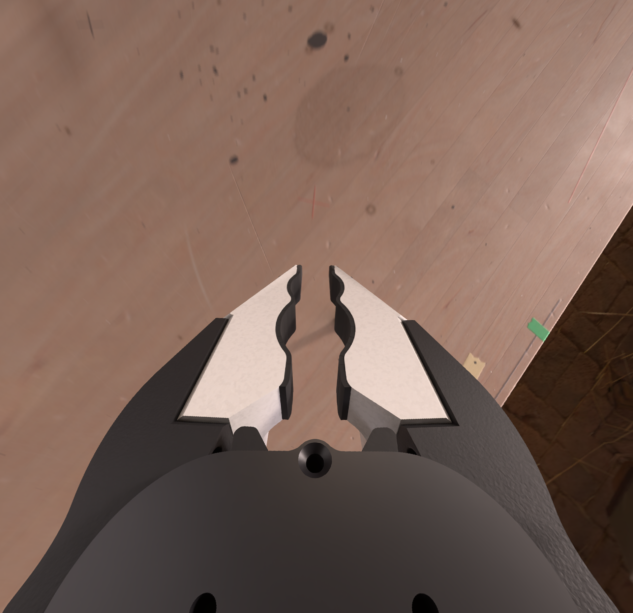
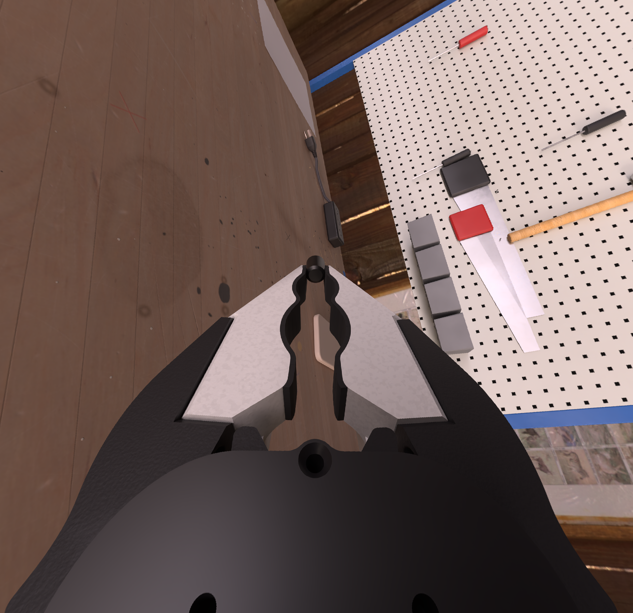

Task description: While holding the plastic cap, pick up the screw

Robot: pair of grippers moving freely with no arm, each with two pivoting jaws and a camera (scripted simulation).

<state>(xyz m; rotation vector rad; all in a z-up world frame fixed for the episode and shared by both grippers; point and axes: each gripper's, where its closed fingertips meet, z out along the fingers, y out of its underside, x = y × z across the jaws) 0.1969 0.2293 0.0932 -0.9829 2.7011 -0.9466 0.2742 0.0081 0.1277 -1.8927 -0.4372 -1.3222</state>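
Note:
In the right wrist view, my right gripper (image 2: 315, 274) is shut on the plastic cap (image 2: 315, 269), a small black cylinder pinched between the fingertips above the wooden table (image 2: 120, 220). In the left wrist view, my left gripper (image 1: 315, 271) hangs over the bare, stained table top (image 1: 205, 151). Its jaws stand a narrow gap apart with nothing between them. No screw shows in either view.
The table's right edge (image 1: 561, 309) runs diagonally, with a green tape piece (image 1: 538, 328) and a tan tag (image 1: 474, 363) beside it. A black power strip (image 2: 334, 224) with its cable lies near the table's far edge. A white pegboard (image 2: 513, 288) holds screwdrivers, saws and grey blocks.

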